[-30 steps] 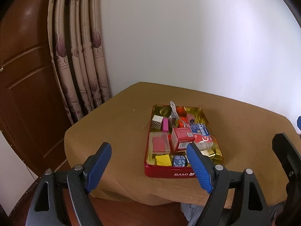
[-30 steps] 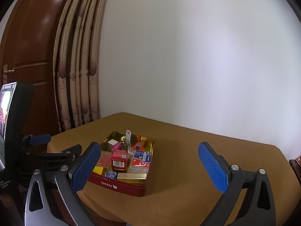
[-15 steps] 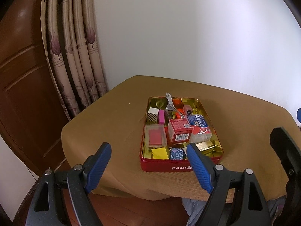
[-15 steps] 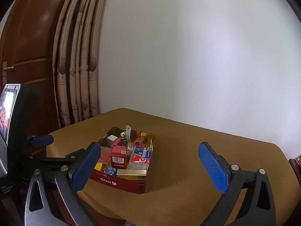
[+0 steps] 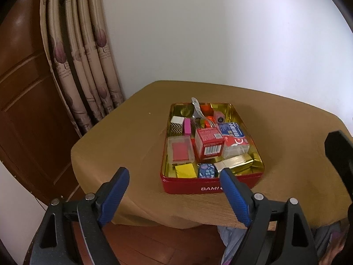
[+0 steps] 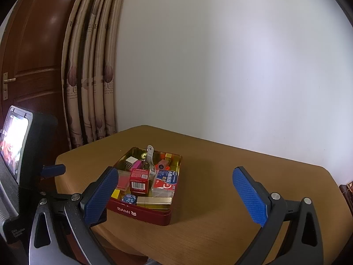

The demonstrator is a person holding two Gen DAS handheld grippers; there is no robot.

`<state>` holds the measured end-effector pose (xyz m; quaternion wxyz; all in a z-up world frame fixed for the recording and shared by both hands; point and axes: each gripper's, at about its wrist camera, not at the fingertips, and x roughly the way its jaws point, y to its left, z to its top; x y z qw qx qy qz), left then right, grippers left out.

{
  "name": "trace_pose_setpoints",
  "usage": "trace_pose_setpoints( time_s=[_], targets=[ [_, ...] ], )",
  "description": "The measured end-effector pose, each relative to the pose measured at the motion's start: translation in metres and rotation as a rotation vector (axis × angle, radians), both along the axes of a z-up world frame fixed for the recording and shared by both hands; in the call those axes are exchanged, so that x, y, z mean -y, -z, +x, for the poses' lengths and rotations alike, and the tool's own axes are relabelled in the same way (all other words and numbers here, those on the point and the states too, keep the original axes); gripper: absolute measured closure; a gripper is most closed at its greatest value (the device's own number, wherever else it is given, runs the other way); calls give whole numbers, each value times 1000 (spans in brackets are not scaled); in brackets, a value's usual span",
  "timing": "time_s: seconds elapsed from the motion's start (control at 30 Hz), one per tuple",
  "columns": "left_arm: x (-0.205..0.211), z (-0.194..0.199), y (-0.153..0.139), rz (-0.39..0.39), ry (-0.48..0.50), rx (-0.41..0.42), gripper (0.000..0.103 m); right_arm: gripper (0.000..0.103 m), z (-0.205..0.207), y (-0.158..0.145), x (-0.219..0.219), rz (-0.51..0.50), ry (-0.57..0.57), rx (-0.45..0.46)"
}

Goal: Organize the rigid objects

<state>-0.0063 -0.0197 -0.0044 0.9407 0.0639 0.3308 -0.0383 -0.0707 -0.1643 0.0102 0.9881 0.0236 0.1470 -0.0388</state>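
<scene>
A red tin (image 5: 187,185) marked BAMI stands near the front edge of a brown table (image 5: 123,137); it also shows in the right wrist view (image 6: 141,212). It holds several small things: a red carton (image 5: 208,144), a blue and red box (image 5: 233,135), a clear case with a red card (image 5: 179,151), a gold bar (image 5: 237,162), a yellow block (image 5: 186,170), and a grey clip (image 5: 197,109). My left gripper (image 5: 174,190) is open and empty, short of the tin's front wall. My right gripper (image 6: 175,193) is open and empty, in front of the tin.
A wooden door (image 5: 22,101) and a beige curtain (image 5: 81,66) stand left of the table. A white wall (image 6: 220,66) is behind it. The left gripper's body with a lit screen (image 6: 13,141) shows at the right wrist view's left edge. Wooden floor (image 5: 141,245) lies below.
Both grippers have drawn a little closer to the table and risen, so the tin sits larger and lower in both views. Both jaws have stayed open.
</scene>
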Motion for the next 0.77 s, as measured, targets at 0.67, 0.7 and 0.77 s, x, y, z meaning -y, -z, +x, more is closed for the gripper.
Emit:
trace_pose_setpoints(
  time_s=[0.67, 0.7, 0.77],
  targets=[
    [-3, 0, -1, -32, 6, -1, 15, 1, 0, 2, -1, 2, -3, 4],
    [-1, -1, -2, -23, 12, 5, 15, 1, -1, 1, -1, 3, -2, 7],
    [2, -3, -2, -12, 23, 15, 15, 1, -2, -1, -2, 5, 1, 11]
  ],
)
